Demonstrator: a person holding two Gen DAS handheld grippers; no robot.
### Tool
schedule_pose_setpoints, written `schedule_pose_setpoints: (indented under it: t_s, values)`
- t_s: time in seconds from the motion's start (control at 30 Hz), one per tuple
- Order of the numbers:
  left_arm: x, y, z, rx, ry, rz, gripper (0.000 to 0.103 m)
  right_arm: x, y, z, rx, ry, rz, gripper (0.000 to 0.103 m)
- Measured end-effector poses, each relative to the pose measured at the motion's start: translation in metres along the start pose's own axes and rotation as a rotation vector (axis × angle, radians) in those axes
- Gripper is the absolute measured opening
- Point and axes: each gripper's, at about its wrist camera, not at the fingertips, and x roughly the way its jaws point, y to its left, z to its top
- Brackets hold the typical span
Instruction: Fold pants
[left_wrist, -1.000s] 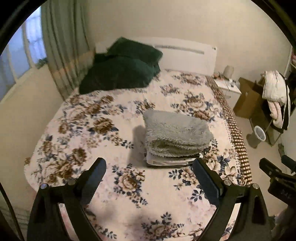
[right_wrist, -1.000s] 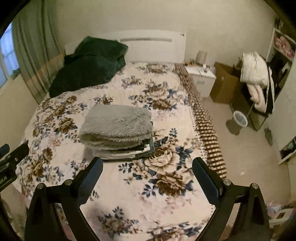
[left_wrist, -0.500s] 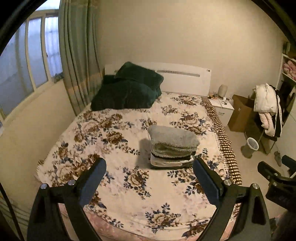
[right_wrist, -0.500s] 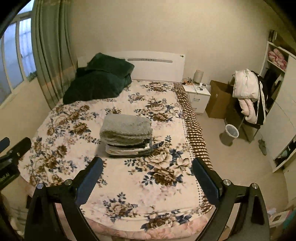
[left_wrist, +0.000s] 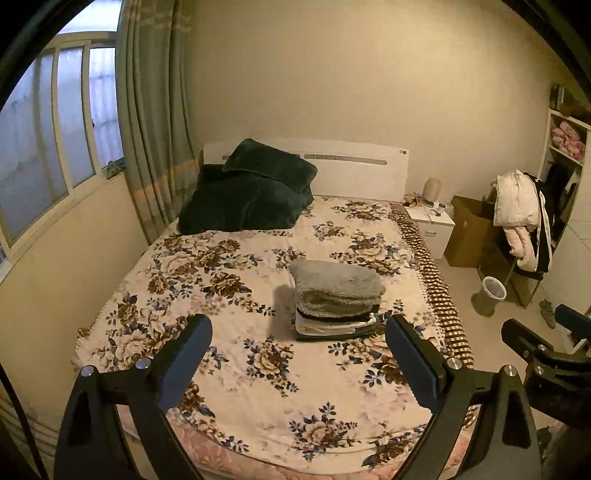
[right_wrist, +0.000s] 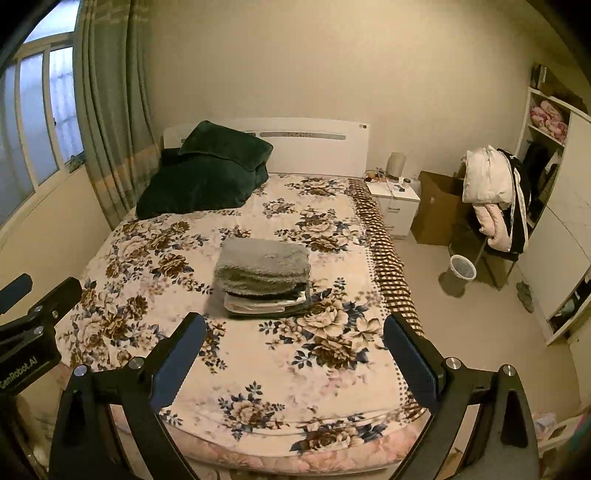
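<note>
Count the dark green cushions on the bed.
2. Both sit at the head of the bed by the curtain: a large cushion lying on the floral bedspread, and a smaller cushion resting on top of it against the headboard.

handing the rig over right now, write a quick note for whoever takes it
Left gripper: open, empty, held above the foot of the bed.
Right gripper: open, empty, alongside the left one.
Job's things: a neat stack of folded clothes lies on the floral bedspread, right of centre, with the fluffy grey piece on top and flatter folded items beneath. Neither gripper touches it.
Done: everything in the stack looks folded.
Left: no unfolded pants show on the bed in either view, so the folding appears finished; check outside the views before stopping.
</note>
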Motion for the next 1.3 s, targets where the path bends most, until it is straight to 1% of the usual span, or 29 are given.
schedule_pose_setpoints:
  t_s: [0.03, 0.13, 0.17, 0.2, 0.23, 0.3, 0.37, 0.43, 0.57, 0.67, 0.83, 1.1, 1.3]
  values:
    - [-0.001, -0.001, 0.0, 0.003, -0.001, -0.001, 0.096, -0.003, 0.0, 0.0, 0.003, 0.0, -0.001, 0.099]
    - [0.003, -0.003, 0.0, 0.001, -0.003, -0.006, 0.096, 0.007, -0.006, 0.005, 0.01, -0.003, 0.001, 0.099]
    - [0.006, -0.003, 0.001, -0.002, 0.003, -0.014, 0.102, 0.011, -0.007, 0.006, 0.015, 0.0, 0.009, 0.1]
    - [0.011, -0.003, 0.002, -0.005, 0.008, -0.024, 0.103, 0.014, -0.008, 0.008, 0.022, 0.0, 0.017, 0.102]
    - [0.015, -0.003, 0.004, -0.008, 0.011, -0.03, 0.103, 0.019, -0.01, 0.01, 0.028, -0.01, 0.019, 0.103]
    - [0.024, -0.004, 0.007, -0.012, 0.007, -0.026, 0.103, 0.037, -0.011, 0.015, 0.029, -0.022, 0.01, 0.103]
    - [0.034, -0.005, 0.009, -0.008, 0.006, -0.006, 0.103, 0.053, -0.012, 0.021, 0.029, -0.027, -0.015, 0.103]
    - [0.046, -0.006, 0.011, -0.005, 0.003, 0.015, 0.103, 0.069, -0.013, 0.027, 0.034, -0.03, -0.019, 0.103]
    - [0.071, -0.009, 0.014, 0.006, 0.02, 0.05, 0.103, 0.107, -0.009, 0.04, 0.024, -0.017, -0.038, 0.103]
    - [0.089, -0.011, 0.016, 0.007, 0.035, 0.052, 0.103, 0.132, -0.006, 0.045, 0.022, -0.004, -0.059, 0.103]
    - [0.111, -0.016, 0.02, 0.019, 0.056, 0.049, 0.103, 0.169, -0.006, 0.051, 0.045, 0.037, -0.048, 0.103]
    - [0.127, -0.018, 0.02, 0.025, 0.082, 0.053, 0.103, 0.194, -0.007, 0.051, 0.066, 0.048, -0.046, 0.103]
    - [0.131, -0.017, 0.022, 0.023, 0.087, 0.052, 0.103, 0.198, -0.006, 0.05, 0.059, 0.05, -0.044, 0.103]
